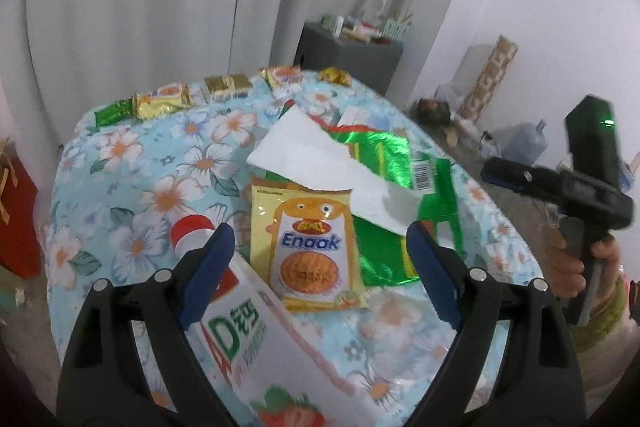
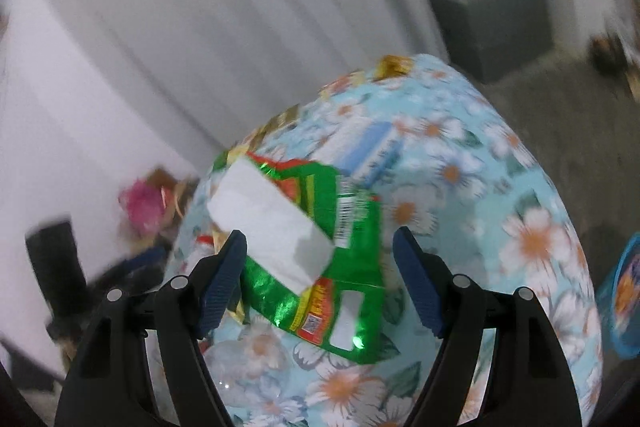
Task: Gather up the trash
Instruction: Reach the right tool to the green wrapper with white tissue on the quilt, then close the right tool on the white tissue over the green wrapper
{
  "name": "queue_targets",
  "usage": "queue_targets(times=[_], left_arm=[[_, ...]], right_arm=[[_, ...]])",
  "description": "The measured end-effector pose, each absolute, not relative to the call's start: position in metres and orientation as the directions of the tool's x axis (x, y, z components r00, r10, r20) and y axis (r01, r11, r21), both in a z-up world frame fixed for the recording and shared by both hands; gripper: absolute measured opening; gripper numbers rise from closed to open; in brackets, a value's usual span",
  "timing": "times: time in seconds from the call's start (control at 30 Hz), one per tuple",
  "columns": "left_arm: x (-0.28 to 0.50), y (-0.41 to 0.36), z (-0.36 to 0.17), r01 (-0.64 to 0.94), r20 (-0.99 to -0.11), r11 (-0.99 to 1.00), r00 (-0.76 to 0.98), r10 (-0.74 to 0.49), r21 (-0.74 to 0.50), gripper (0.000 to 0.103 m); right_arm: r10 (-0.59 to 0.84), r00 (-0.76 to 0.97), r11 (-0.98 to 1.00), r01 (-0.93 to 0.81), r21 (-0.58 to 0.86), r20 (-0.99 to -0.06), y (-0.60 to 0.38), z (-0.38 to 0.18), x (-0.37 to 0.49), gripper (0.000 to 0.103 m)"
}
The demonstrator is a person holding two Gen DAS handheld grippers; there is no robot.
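Litter lies on a table with a blue floral cloth (image 1: 132,167). A yellow Enaak packet (image 1: 312,247) lies flat in the middle, directly ahead of my open left gripper (image 1: 320,247). A white AD carton (image 1: 256,347) with a strawberry print lies near and low between its fingers, against the left pad only. Behind them a white paper (image 1: 320,163) covers part of a green foil wrapper (image 1: 384,155). My right gripper (image 2: 320,245) hangs open over that green wrapper (image 2: 348,267) and the paper (image 2: 272,227), touching neither. This view is blurred.
Several gold snack packs (image 1: 228,87) and a green one (image 1: 114,113) line the table's far edge. A red-and-white item (image 1: 192,227) lies left of the packet. A hand (image 1: 568,267) holds the right tool's black body (image 1: 580,187). A red box (image 1: 16,211), grey cabinet (image 1: 352,55) and blue object (image 2: 624,291) surround the table.
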State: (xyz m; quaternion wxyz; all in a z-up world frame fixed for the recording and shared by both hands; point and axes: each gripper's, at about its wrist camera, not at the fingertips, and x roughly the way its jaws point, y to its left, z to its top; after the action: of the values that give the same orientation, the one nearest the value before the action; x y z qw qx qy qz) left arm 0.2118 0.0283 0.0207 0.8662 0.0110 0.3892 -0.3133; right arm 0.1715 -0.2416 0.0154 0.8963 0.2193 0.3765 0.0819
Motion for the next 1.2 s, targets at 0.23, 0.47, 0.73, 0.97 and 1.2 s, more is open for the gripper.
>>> queue_targets(times=[0.23, 0.47, 0.73, 0.97, 1.2], left_arm=[[0.23, 0.027, 0.004, 0.517, -0.717, 0.806, 0.441, -0.54, -0.289, 0.078], [0.23, 0.027, 0.002, 0.523, -0.725, 0.805, 0.436, -0.534, -0.278, 0.076], [0.237, 0.016, -0.001, 0.537, -0.74, 0.8, 0.417, -0.528, -0.269, 0.076], [0.236, 0.007, -0.003, 0.547, -0.747, 0.8, 0.42, -0.515, -0.244, 0.076], [0.234, -0.005, 0.009, 0.572, -0.738, 0.803, 0.469, -0.485, -0.164, 0.076]], right_arm=[[0.163, 0.654, 0.979, -0.202, 0.037, -0.739, -0.159, 0.002, 0.195, 0.074], [0.075, 0.623, 0.968, -0.232, -0.093, -0.778, -0.141, -0.026, 0.21, 0.048], [0.106, 0.601, 0.987, -0.162, 0.01, -0.792, -0.16, -0.029, 0.198, 0.007], [0.112, 0.623, 0.994, -0.056, 0.098, -0.774, -0.189, -0.019, 0.174, 0.005], [0.126, 0.613, 0.988, -0.007, 0.153, -0.78, -0.206, -0.022, 0.144, 0.005]])
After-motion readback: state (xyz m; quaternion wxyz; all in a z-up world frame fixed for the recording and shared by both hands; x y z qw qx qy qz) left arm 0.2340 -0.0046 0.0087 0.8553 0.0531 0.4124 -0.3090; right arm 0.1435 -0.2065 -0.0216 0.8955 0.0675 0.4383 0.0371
